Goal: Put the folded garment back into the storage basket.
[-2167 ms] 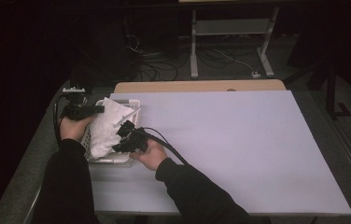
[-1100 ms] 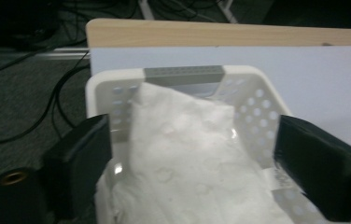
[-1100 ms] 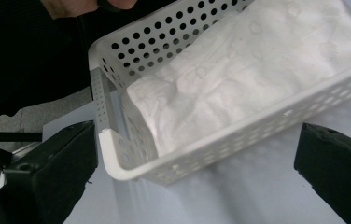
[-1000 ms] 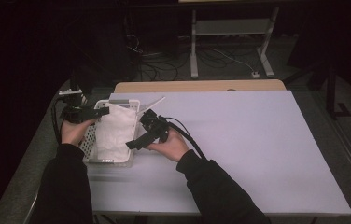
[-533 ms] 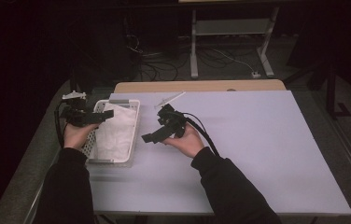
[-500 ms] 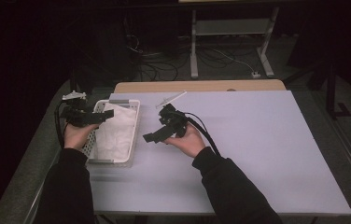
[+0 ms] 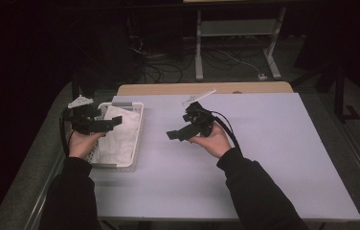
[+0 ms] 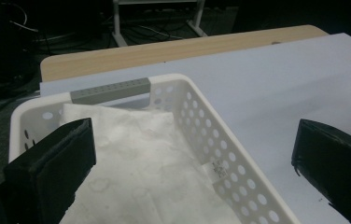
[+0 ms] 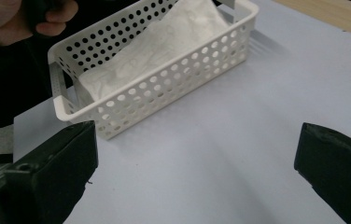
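A white perforated basket (image 7: 137,125) (image 8: 220,140) (image 9: 173,88) stands at the table's left, with a folded white cloth (image 7: 118,134) (image 8: 141,168) (image 9: 164,42) lying inside it. My left gripper (image 7: 113,122) (image 8: 192,172) hovers over the basket's left side, open, nothing between its jaws. My right gripper (image 7: 172,135) (image 9: 197,177) is held above the table to the right of the basket, pointing towards it, open and empty.
The pale lilac tabletop (image 7: 264,143) stretches to the right and front. A wooden strip (image 7: 207,88) runs along the far edge. Beyond it are a metal stand (image 7: 235,43) and cables on the dark floor.
Both grippers were down on the cloth in the basket. The right one let go and drew back to the right over the table; the left lifted off. The cloth now lies flat in the basket.
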Demonstrator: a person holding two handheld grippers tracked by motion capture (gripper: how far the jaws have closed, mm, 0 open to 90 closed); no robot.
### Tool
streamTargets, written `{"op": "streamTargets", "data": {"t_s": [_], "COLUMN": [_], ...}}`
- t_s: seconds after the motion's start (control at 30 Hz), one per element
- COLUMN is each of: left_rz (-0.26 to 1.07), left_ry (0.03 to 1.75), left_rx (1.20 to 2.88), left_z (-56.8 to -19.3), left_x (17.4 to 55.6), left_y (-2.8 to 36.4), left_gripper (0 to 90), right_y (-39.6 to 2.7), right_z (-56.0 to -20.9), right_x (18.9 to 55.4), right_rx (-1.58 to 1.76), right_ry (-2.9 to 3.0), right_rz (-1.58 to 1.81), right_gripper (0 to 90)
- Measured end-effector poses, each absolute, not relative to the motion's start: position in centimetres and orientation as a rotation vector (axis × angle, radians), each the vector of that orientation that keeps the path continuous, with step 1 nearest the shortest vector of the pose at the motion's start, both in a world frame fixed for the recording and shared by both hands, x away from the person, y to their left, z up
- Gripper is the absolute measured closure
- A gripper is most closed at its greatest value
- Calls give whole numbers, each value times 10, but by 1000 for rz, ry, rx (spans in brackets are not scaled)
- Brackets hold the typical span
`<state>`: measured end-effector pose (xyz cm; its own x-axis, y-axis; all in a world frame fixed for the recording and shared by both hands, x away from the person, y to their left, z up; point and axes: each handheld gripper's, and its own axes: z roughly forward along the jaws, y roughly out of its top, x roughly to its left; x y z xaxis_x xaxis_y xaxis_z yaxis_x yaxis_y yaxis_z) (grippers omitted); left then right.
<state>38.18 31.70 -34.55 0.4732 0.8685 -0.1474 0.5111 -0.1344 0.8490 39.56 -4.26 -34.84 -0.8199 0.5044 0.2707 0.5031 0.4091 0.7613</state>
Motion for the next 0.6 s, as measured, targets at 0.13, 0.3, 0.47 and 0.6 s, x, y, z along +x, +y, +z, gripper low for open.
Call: {"op": "streamTargets", "data": {"t_s": [0.13, 0.3, 0.47, 0.6], "left_rz": [486, 481, 477, 482], "left_ry": [1153, 1124, 1105, 1101], "left_rx": [1790, 1798, 1784, 1790], "left_z": [-345, -346, -344, -345], "left_x": [377, 371, 364, 358], "left_y": [313, 306, 303, 300], "left_gripper": [0, 0, 0, 0], "right_y": [-54, -68, -79, -90], "right_z": [-347, -347, -347, -348], "right_x": [395, 395, 395, 394], "right_rx": [958, 975, 985, 996], "right_ry": [2613, 2583, 2571, 2565], "right_rz": [1417, 1401, 1399, 1393], "right_gripper": [0, 0, 0, 0]}}
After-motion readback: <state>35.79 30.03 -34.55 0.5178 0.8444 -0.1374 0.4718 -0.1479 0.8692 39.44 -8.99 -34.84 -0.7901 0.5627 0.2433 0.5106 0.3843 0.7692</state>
